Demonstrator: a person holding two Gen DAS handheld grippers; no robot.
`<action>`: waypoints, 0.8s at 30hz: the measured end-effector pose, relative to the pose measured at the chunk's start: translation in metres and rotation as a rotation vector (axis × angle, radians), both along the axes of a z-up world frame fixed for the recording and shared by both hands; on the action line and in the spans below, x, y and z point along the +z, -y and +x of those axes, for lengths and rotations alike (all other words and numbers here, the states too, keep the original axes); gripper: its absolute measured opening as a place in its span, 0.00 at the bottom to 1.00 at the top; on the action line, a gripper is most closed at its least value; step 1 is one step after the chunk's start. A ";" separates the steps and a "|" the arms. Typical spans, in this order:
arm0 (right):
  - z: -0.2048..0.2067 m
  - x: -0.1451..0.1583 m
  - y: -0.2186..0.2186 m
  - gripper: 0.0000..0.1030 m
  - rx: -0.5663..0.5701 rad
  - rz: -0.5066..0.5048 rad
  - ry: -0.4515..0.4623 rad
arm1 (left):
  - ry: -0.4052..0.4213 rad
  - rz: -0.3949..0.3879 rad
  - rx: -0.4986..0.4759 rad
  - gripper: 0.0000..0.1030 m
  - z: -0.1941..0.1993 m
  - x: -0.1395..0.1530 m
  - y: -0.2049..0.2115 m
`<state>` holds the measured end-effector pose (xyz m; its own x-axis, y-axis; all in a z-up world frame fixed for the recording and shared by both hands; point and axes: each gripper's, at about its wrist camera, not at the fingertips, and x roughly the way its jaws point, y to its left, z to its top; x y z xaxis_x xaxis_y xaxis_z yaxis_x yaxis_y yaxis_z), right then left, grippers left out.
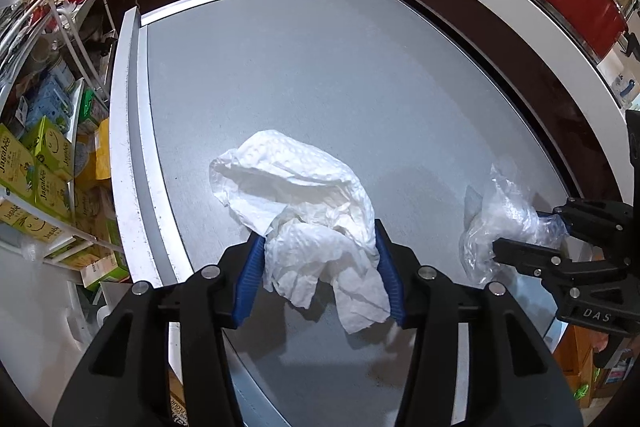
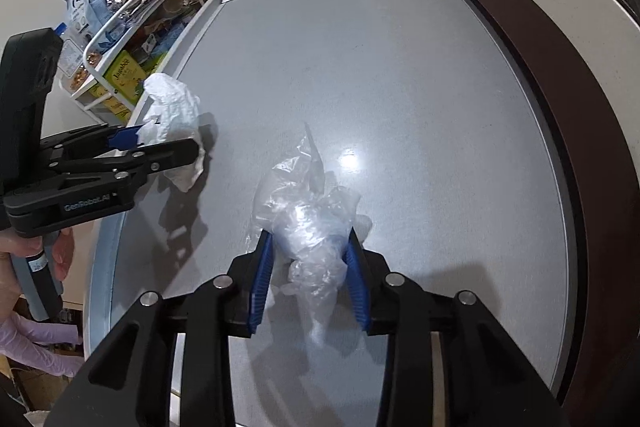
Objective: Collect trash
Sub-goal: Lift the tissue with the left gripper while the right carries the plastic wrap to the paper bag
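From your left wrist view, your left gripper [image 1: 320, 267] clenches the crumpled paper towel [image 1: 304, 211] above the grey table [image 1: 320, 75]; a red pot [image 1: 576, 7] shows here only. From your right wrist view, your right gripper [image 2: 310, 267] grasps the clear plastic wrap [image 2: 308, 219]; your gloved hand [image 2: 36, 343] appears only here.

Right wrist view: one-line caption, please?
Right gripper clamps crumpled clear plastic wrap over grey tabletop; left gripper holds white paper towel.
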<state>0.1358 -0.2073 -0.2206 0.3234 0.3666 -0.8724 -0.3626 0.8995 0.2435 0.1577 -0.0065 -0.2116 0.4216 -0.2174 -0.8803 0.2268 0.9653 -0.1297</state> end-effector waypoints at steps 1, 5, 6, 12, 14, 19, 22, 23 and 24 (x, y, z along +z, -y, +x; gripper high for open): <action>-0.001 0.002 0.000 0.32 0.000 -0.003 0.007 | 0.003 -0.002 0.001 0.45 0.000 0.001 0.000; -0.005 0.012 0.002 0.32 -0.002 0.004 0.034 | 0.013 -0.028 0.005 0.45 -0.003 0.011 -0.004; -0.006 0.018 0.002 0.32 -0.002 0.001 0.047 | 0.021 -0.029 0.006 0.44 -0.004 0.014 -0.004; -0.015 0.050 0.011 0.32 -0.026 0.034 0.117 | 0.085 -0.030 -0.001 0.41 -0.013 0.040 -0.006; -0.019 0.063 0.015 0.32 -0.037 0.048 0.146 | 0.105 -0.040 0.002 0.41 -0.016 0.049 -0.007; -0.030 0.096 0.024 0.32 -0.056 0.068 0.219 | 0.176 -0.056 0.024 0.41 -0.030 0.081 -0.007; -0.038 0.113 0.032 0.32 -0.073 0.085 0.250 | 0.217 -0.068 0.044 0.41 -0.041 0.100 -0.006; -0.041 0.119 0.034 0.32 -0.076 0.089 0.260 | 0.235 -0.070 0.054 0.41 -0.045 0.108 -0.006; -0.045 0.125 0.036 0.32 -0.080 0.093 0.274 | 0.245 -0.071 0.060 0.41 -0.048 0.113 -0.006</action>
<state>0.0909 -0.2438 -0.0953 0.5735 0.4046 -0.7123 -0.3551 0.9064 0.2290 0.1098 -0.0006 -0.0985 0.6345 -0.2434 -0.7336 0.2026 0.9683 -0.1460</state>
